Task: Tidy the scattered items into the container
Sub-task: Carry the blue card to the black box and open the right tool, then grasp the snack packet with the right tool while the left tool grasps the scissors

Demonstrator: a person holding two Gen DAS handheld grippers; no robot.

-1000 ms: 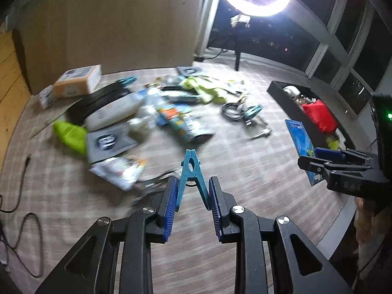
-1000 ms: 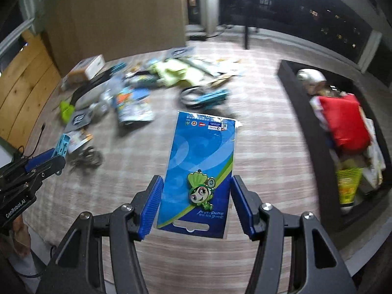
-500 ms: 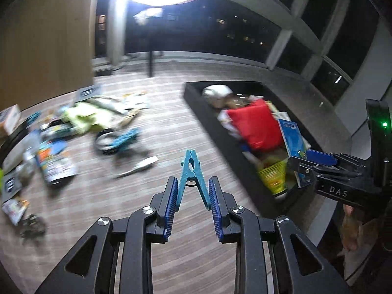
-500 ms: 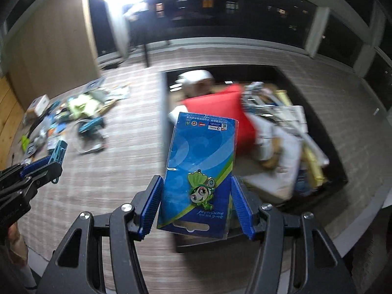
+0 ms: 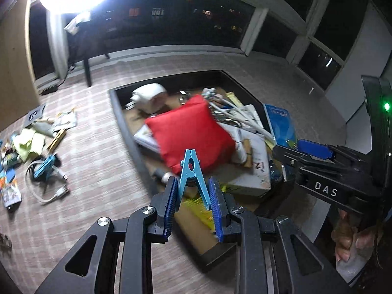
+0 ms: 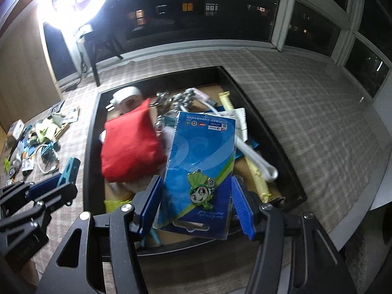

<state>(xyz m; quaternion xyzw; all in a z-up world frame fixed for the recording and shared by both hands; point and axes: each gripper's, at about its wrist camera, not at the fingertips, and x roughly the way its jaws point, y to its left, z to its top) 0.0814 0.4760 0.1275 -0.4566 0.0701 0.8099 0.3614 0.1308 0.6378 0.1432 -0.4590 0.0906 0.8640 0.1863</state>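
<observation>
Left gripper (image 5: 193, 203): jaws closed on legs of blue clothespin (image 5: 192, 171), pin upright, held above near-left edge of black container (image 5: 127, 127). Right gripper (image 6: 196, 205): jaws clamped on blue carded pin pack (image 6: 201, 161), held over container interior. Container on checked bench (image 6: 306, 112), holds red pouch (image 5: 191, 132), white cables, papers. Loose clutter (image 5: 36, 142) on bench, left of container.

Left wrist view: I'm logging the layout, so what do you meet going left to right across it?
Yellow-green cloth → white cable with a blue clip → black container's left wall → red pouch → blue card packet in the right gripper.
</observation>
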